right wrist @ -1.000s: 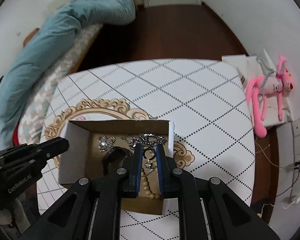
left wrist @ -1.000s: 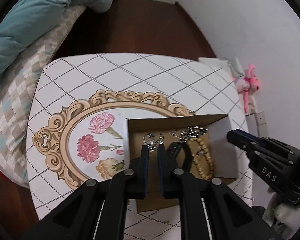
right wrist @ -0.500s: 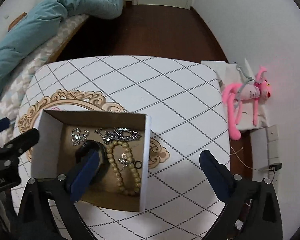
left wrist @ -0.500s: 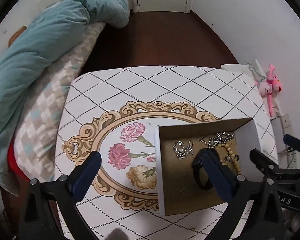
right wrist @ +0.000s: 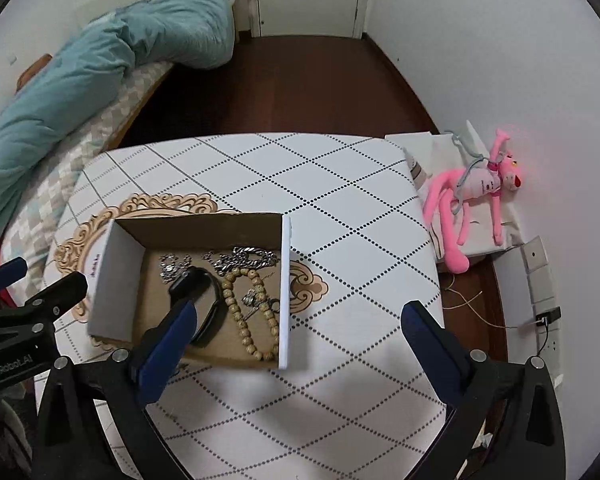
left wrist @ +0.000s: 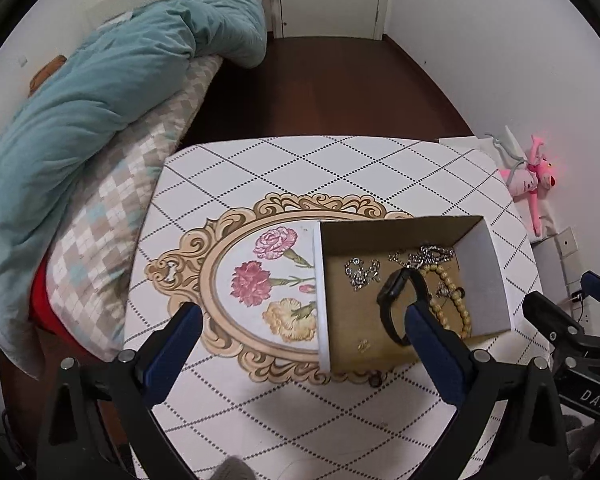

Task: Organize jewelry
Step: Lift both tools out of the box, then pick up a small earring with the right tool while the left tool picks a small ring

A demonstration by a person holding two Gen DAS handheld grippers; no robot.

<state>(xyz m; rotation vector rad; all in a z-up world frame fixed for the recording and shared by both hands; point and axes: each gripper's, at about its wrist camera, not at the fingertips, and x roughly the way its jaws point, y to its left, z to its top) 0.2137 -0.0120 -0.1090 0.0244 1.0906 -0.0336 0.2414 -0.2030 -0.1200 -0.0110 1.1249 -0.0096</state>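
An open cardboard box (left wrist: 480,276) (right wrist: 116,280) sits on the white diamond-patterned table. Inside lie a black band (left wrist: 396,300) (right wrist: 208,304), a beige bead bracelet (left wrist: 454,296) (right wrist: 240,316), silver chains (left wrist: 428,256) (right wrist: 244,258) and a small ring (right wrist: 274,304). My left gripper (left wrist: 300,332) is open and empty, raised above the table's near side, its right finger over the box. My right gripper (right wrist: 300,328) is open and empty, raised, its left finger over the box.
A floral oval picture (left wrist: 260,280) is printed on the table (right wrist: 320,184) left of the box. A bed with a teal duvet (left wrist: 80,112) stands at left. A pink plush toy (right wrist: 476,200) lies at right by the wall. Dark wooden floor lies beyond.
Both grippers opened from shut and pulled back up and away from the box. The jewelry stays in the box.
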